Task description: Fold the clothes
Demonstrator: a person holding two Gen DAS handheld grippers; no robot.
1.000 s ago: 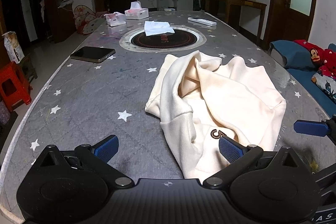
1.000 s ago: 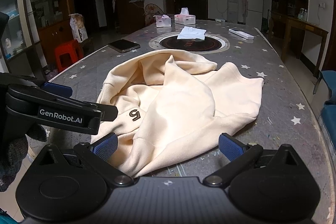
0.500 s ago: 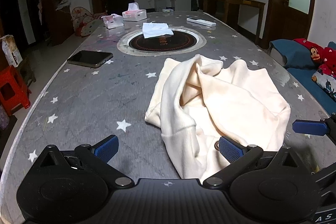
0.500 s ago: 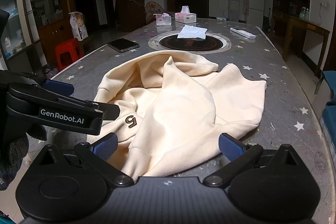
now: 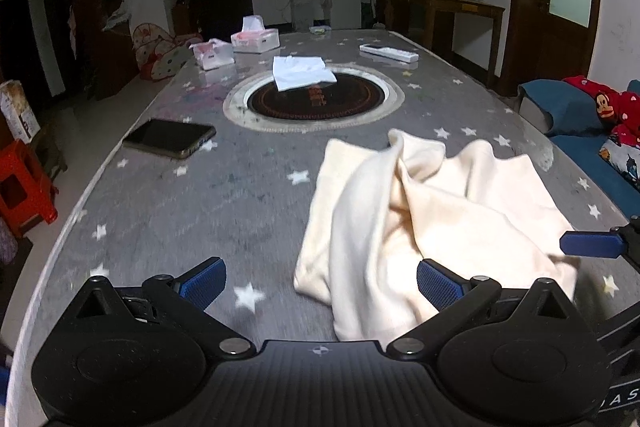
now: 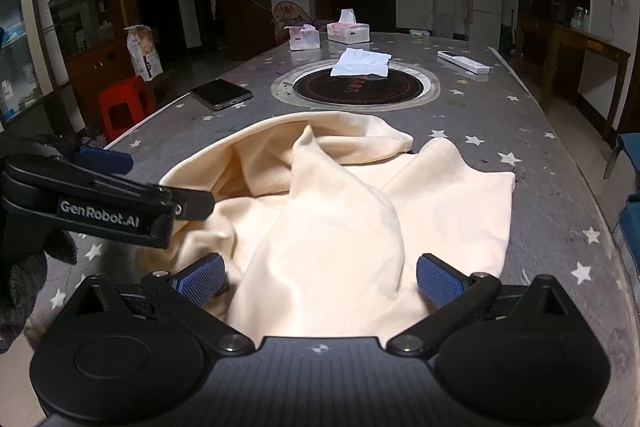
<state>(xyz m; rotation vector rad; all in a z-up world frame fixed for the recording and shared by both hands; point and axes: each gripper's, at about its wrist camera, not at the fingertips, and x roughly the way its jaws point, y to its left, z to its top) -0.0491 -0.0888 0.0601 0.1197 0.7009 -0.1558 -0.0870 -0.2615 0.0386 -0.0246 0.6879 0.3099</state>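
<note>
Left to right across the worktop (image 5: 168, 211), grey with white stars:

Far left, a dark phone (image 5: 168, 137) lay flat near the edge, well apart from the garment. Two tissue boxes (image 5: 255, 39) stood at the far end. A round dark inset (image 5: 316, 99) sat mid-worktop with a folded white cloth (image 5: 300, 73) on its far rim; a white remote (image 5: 388, 53) lay beyond it to the right.

Left gripper (image 5: 320, 281): fingers spread wide, nothing between them. Its right finger (image 5: 438, 283) sat just in front of the garment's near edge; contact could not be told.

The cream sweatshirt (image 5: 432, 219) lay right of centre at the near end, rumpled, with raised ridges and one flap heaped over the middle. No clean edges, no flat panels.

Right gripper (image 6: 320, 281): fingers also spread, released. In its own view the near hem of the sweatshirt (image 6: 332, 227) sat between the two fingers but was not pinched. The left gripper (image 6: 104, 203) crossed that view just beside the cloth's left edge.

Progress, as judged: the garment was bunched, not folded. Nothing resembling a finished stack showed. Spreading flat, sleeves in and body folds all appeared left. Whether this heap was a raw pile or a partial fold slumped out of shape, the views did not settle.
</note>
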